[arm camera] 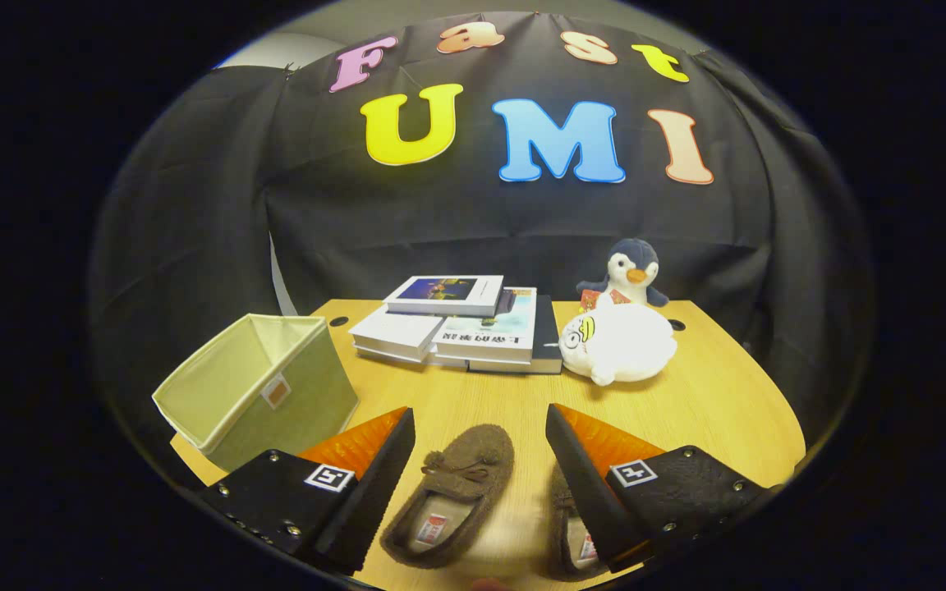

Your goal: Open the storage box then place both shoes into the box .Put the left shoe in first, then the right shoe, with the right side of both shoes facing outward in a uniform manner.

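Note:
A pale green fabric storage box stands with its top open on the wooden table, to the left of my fingers. A brown fuzzy shoe lies on the table between my two fingers, toe pointing away. A second brown shoe lies to its right, mostly hidden behind my right finger. My gripper hovers above the shoes, open, with its fingers spread wide and touching nothing.
A stack of books lies at the back middle of the table. Right of the books sits a white plush toy, and a penguin plush stands behind it. Black cloth walls close off the back and sides.

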Demonstrator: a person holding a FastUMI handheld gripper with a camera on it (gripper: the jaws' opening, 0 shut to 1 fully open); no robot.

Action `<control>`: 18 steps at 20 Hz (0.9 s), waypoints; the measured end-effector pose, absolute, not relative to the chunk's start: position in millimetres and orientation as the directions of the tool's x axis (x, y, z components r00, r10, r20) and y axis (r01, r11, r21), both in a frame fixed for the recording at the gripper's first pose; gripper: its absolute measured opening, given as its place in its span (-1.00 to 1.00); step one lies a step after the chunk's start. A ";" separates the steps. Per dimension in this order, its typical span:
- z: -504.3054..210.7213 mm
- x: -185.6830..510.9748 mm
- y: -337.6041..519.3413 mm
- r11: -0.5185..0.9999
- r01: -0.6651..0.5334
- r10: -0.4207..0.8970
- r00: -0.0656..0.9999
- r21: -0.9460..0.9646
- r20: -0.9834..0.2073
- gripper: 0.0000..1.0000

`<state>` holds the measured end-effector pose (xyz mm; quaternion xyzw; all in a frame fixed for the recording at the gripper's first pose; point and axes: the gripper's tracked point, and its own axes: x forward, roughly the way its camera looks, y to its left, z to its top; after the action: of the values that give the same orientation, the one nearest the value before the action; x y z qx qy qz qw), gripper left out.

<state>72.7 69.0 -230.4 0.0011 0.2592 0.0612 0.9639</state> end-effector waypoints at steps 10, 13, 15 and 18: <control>-308.1 54.0 62.3 0.991 -0.127 0.119 0.757 0.034 -0.642 0.96; -329.6 48.5 64.8 0.989 -0.143 0.119 0.719 0.022 -0.684 0.96; -342.3 43.9 66.0 0.990 -0.141 0.118 0.693 0.026 -0.711 0.96; -350.6 45.8 69.2 0.991 -0.120 0.124 0.671 0.058 -0.731 0.96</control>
<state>45.8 69.2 -350.6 0.0025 0.3999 0.0667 0.9141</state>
